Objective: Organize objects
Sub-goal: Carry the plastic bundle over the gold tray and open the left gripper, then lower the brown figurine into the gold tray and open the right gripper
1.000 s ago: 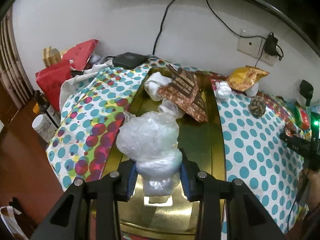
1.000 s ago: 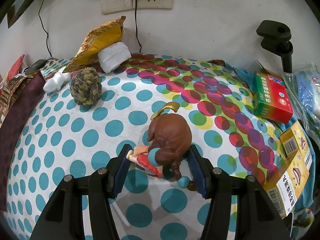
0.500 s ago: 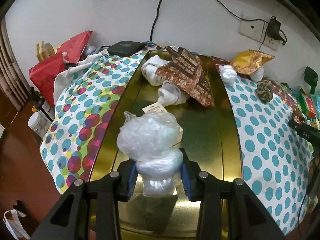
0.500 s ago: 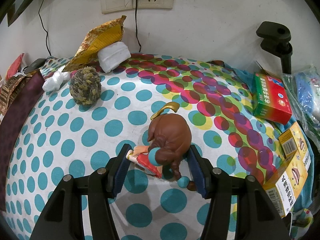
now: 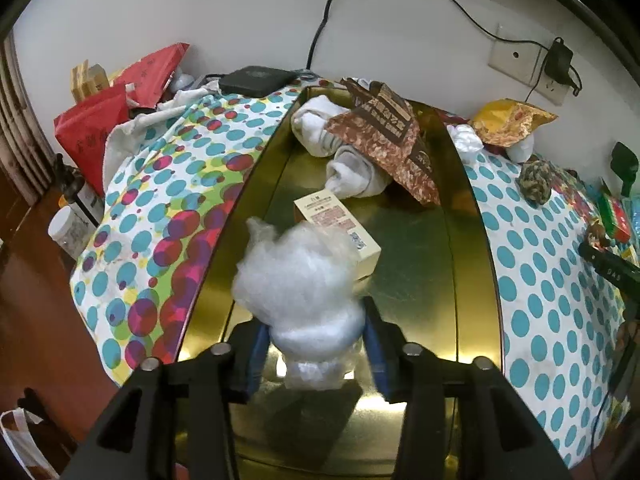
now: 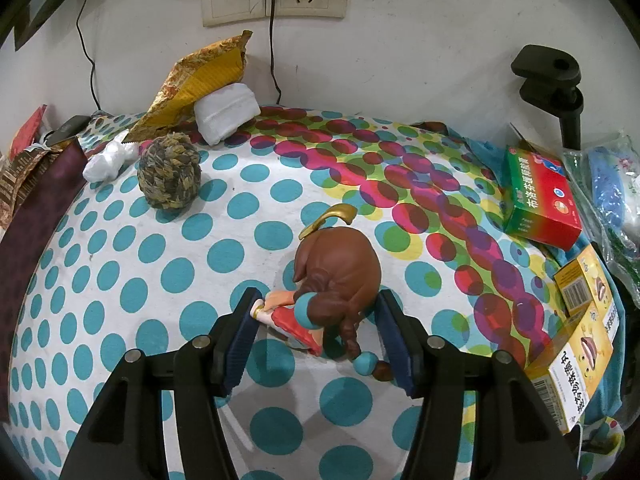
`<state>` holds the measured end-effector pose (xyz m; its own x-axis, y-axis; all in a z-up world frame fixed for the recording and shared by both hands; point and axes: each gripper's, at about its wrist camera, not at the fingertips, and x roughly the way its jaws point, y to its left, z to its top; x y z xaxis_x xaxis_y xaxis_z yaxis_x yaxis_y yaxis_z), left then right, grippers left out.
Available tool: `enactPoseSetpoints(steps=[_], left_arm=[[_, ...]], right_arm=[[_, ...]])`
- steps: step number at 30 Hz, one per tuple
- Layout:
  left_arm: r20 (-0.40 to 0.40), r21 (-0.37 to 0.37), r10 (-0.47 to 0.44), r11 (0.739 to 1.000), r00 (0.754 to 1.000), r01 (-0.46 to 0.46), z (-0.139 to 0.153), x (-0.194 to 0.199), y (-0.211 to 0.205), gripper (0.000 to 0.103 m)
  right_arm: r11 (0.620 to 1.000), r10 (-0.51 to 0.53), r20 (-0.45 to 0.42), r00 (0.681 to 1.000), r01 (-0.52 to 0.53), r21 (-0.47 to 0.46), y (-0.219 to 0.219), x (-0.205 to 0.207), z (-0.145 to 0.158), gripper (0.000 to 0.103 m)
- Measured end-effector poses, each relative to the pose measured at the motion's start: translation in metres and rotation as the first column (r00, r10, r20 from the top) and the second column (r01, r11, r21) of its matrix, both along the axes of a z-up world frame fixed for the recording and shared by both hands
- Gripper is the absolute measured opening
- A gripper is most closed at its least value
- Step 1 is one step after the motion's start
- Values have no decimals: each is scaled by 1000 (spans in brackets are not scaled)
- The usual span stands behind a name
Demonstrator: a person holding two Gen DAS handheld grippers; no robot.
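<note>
plastic bag bundle [image 5: 298,280]: crumpled, light, soft, slippery; pinched at its lower waist by left gripper [image 5: 314,342] fingers, above near end of gold tray [image 5: 416,280]. grip the dense knot. figurine [image 6: 336,284]: rigid, on desk between right gripper [image 6: 320,334] fingers; contact unclear.

Bright room light, glare seen on the gold tray [image 5: 472,240], plastic bag [image 5: 296,280] blurred, edges bent and darkened

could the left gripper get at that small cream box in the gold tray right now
Probably not yet. The left gripper is shut on a crumpled plastic bag, which hangs over the near end of the cream box in the gold tray. It would need to drop the bag first.
</note>
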<state>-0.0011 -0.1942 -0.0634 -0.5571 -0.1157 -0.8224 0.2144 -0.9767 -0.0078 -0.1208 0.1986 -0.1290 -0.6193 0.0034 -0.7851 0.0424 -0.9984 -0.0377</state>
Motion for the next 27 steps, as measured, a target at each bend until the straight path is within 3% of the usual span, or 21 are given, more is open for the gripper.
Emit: enactPoseSetpoints(steps=[2,5,27], left_arm=[[-12,-22,0,1000,1000,0,2,2,2,63],[-29,-30,-17,999,999,16,6,4,5,71],[-129,35,24,999,991,-19,39,48,-31,71]], right_arm=[[1000,-1,1,1000,1,-2,-1,0,0,55],[1000,-2,1,1000,2,-1,-2,0,0,56],[999,2,-9,1000,-2,44,-7,2,2,54]])
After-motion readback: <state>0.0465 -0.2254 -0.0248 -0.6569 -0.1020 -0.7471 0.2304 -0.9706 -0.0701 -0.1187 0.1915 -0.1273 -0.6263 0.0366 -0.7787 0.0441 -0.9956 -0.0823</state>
